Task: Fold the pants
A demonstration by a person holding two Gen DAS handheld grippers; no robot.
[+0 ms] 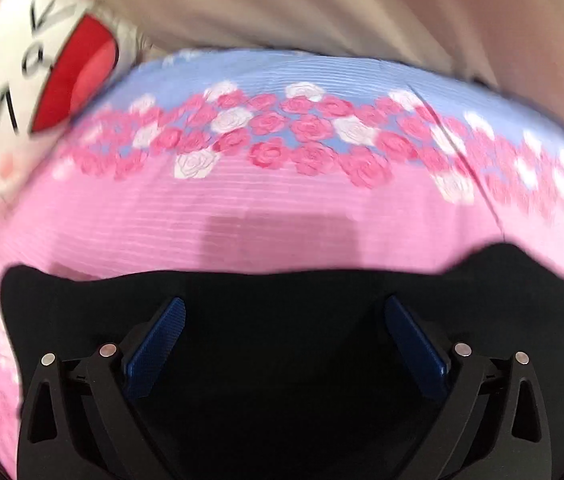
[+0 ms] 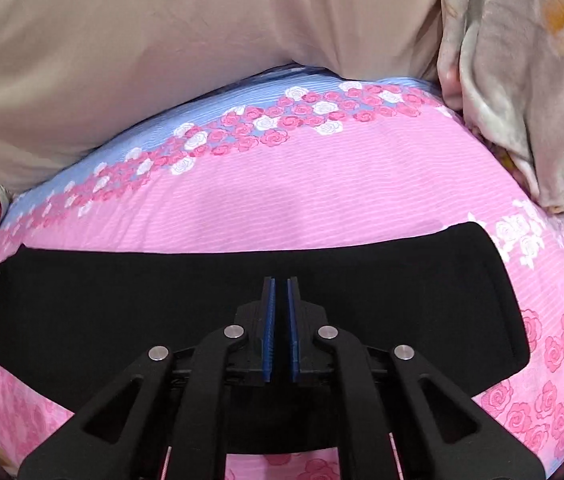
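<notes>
While lying flat on the bed (image 2: 322,200), pants (image 2: 402,304) black, soft and smooth, shaped like a long wide band across the right view. Far edge straight and neat, right end rounded at the corners. No shine, no pattern, no clear wrinkles. Looks folded into one tidy strip already.

Left view a bit blurry. Same pants (image 1: 282,304) there, a big dark patch low down, far edge wavy with a bump on the right side.

Bed sheet pink with thin pale stripes, like tiny ridges. Band of pink and white roses across it, then a blue part farther back. More pink roses on the right side near the pants.

Left gripper (image 1: 284,338) above the pants, black frame, silver round pins, blue ribbed fingers (image 1: 153,346) spread wide apart. Nothing between them.

Right gripper (image 2: 280,330) also above the pants, near the middle of the strip. Blue ribbed fingers (image 2: 269,330) almost together, only a thin slit between. Nothing seen in that slit; hard to tell if any cloth pinched at the tips.

Behind the bed, beige cloth (image 2: 161,60), smooth with soft folds. Right side, crumpled grey blanket (image 2: 522,100) with an orange spot, touching the sheet. Far left, white plush toy (image 1: 21,80) with a big red mouth and black marks.
</notes>
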